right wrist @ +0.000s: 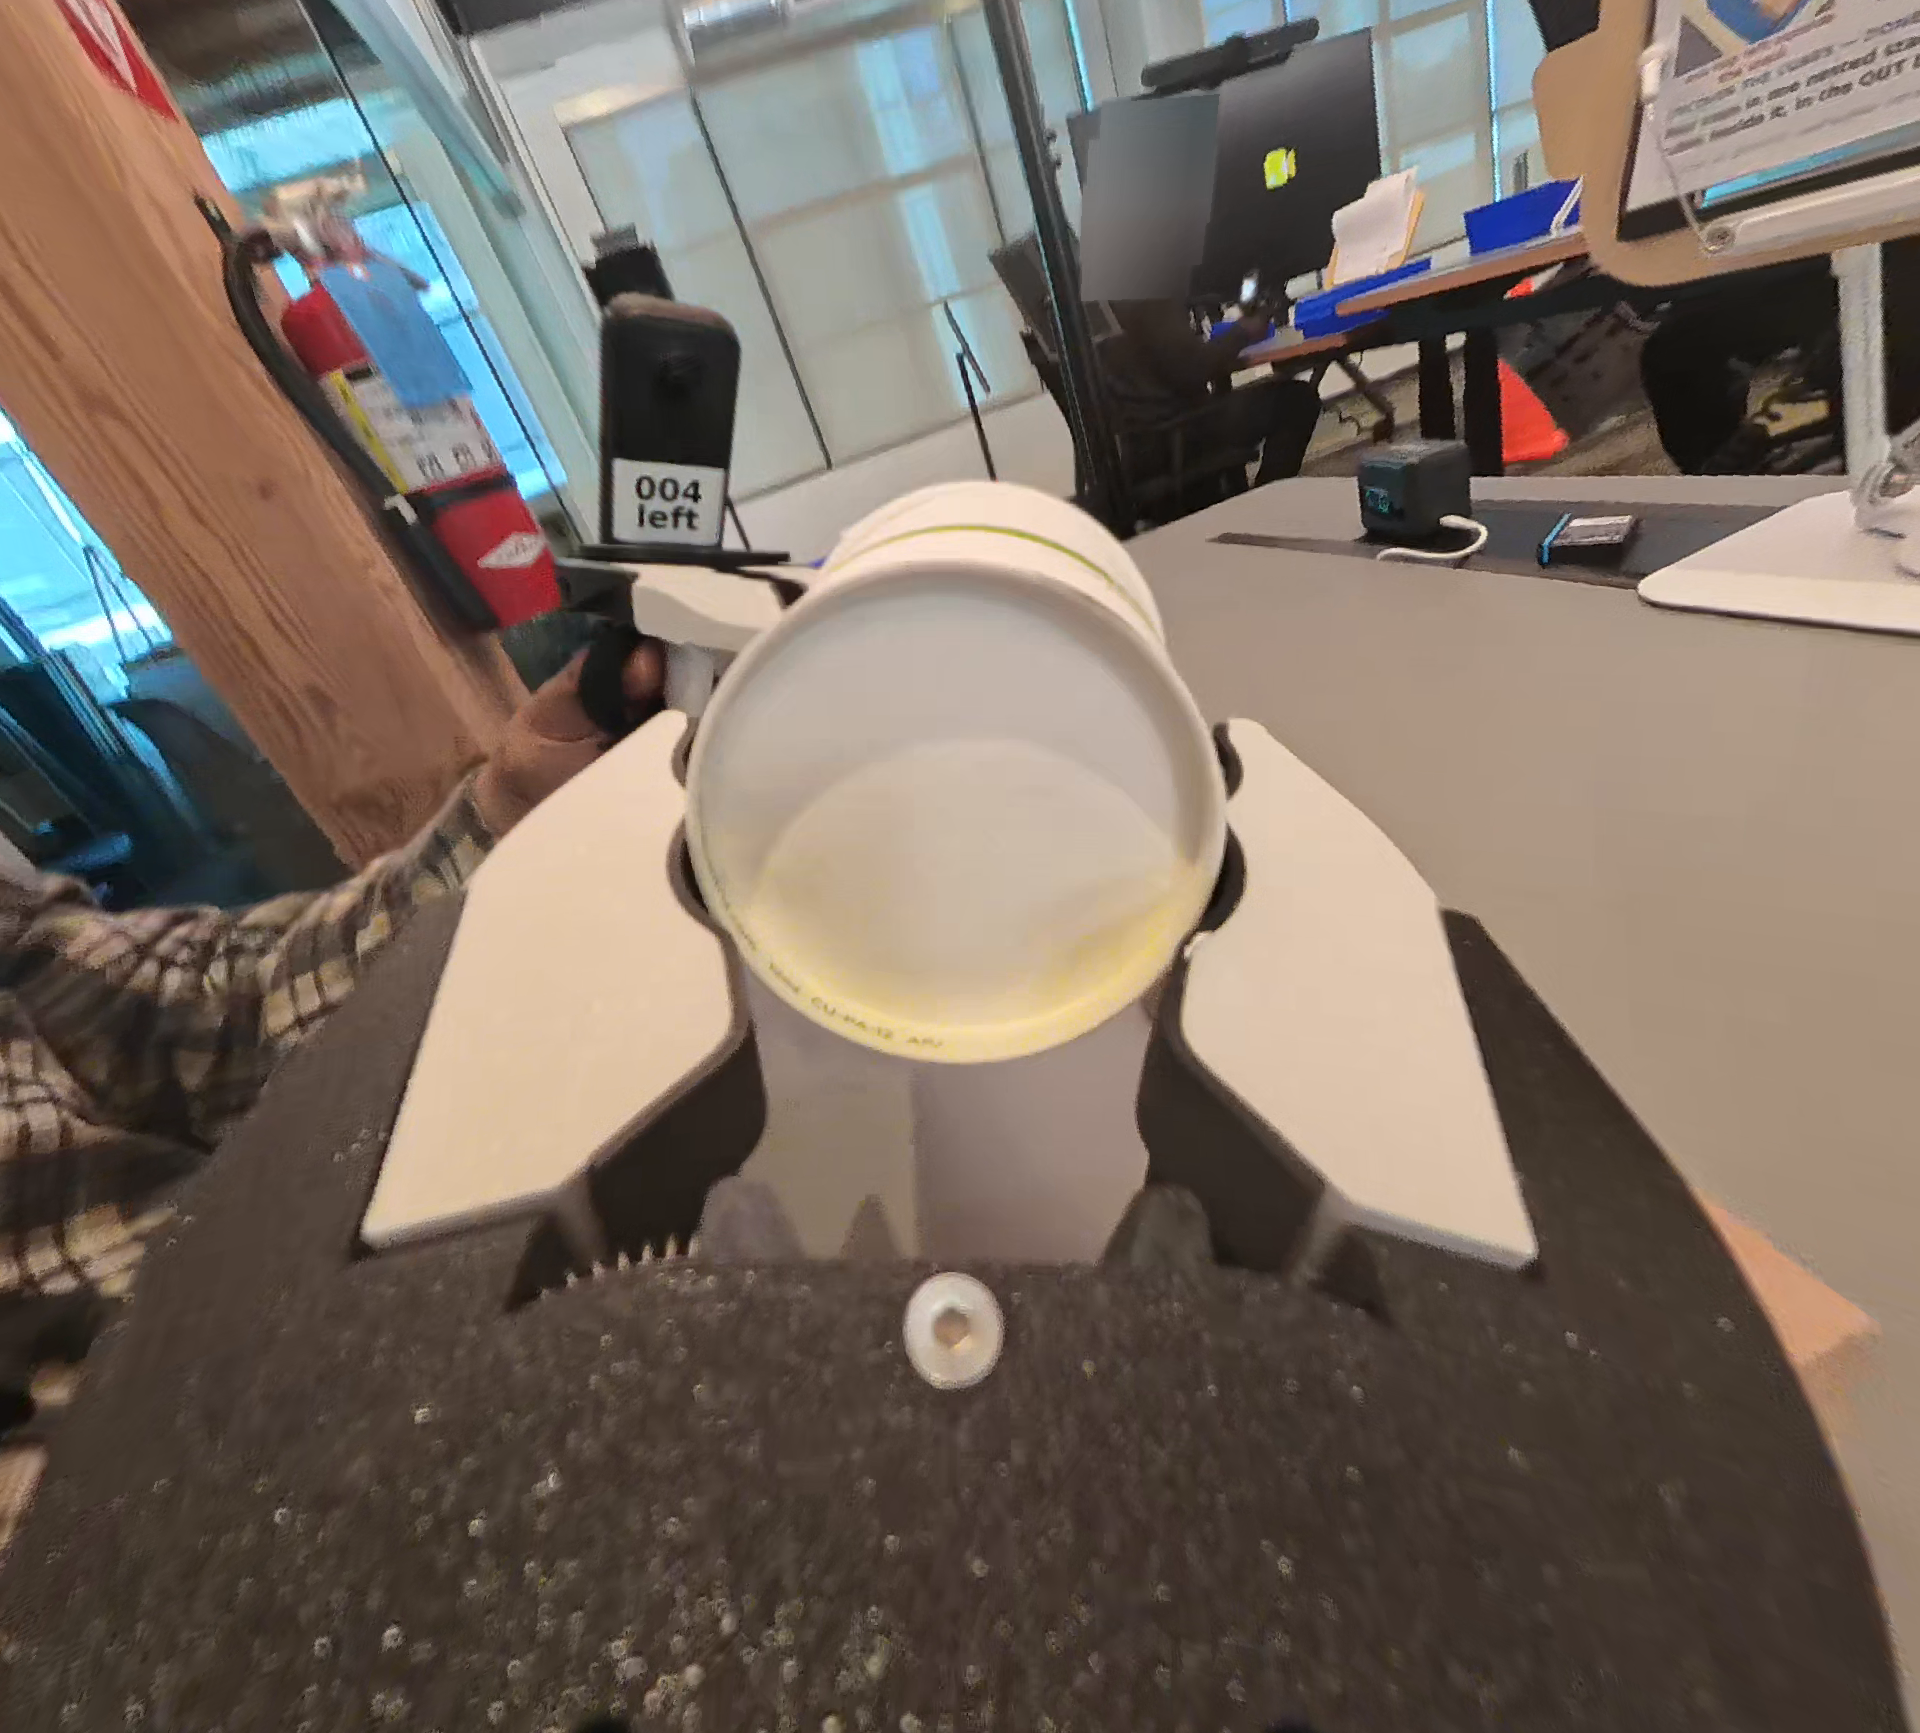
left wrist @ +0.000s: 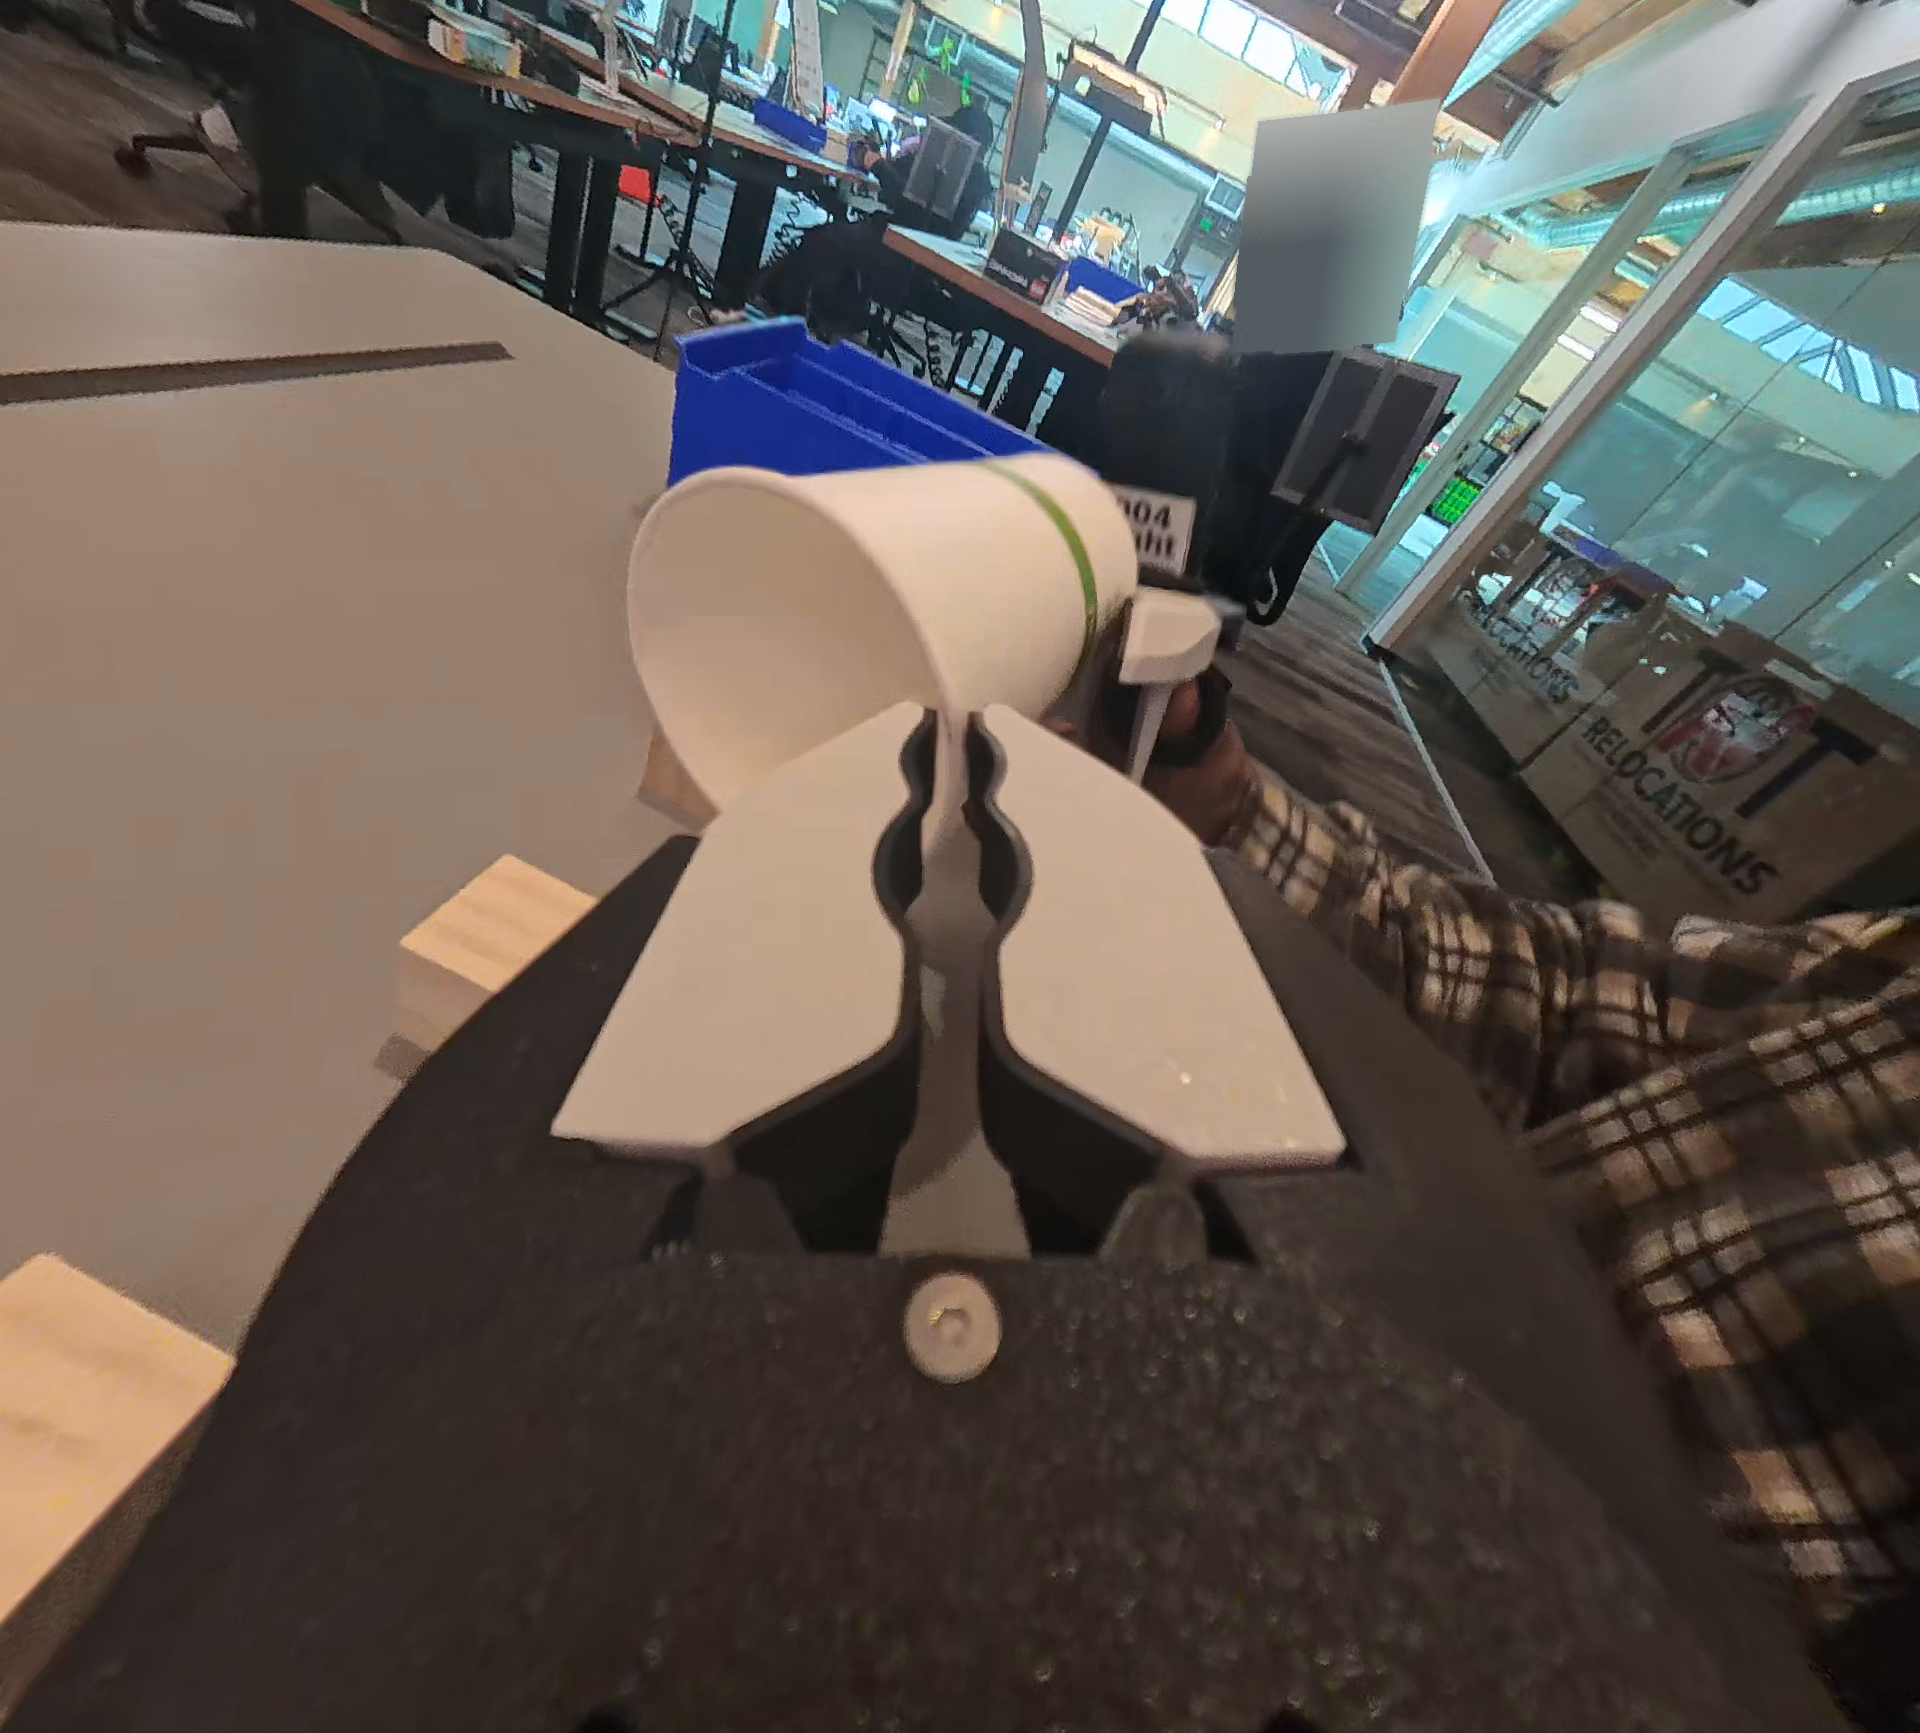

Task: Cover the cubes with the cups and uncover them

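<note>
Left wrist view first: your left hand-held gripper [left wrist: 951, 733] is clamped on the rim of a white paper cup [left wrist: 873, 592] with a thin green band, held sideways in the air above the grey counter [left wrist: 260, 644]. Two wooden cubes [left wrist: 478, 956] sit bare on the counter down-left, one cut off at the edge, so I'd say nothing's covered yet. Blue bin [left wrist: 831, 405] behind.

Right wrist view: your right hand-held gripper [right wrist: 956, 852] grips the base end of what looks like the same cup, bottom facing the camera. Looks like a handover or un-nesting. There's tiny print round the base and a label on the other gripper, not repeating either
</note>
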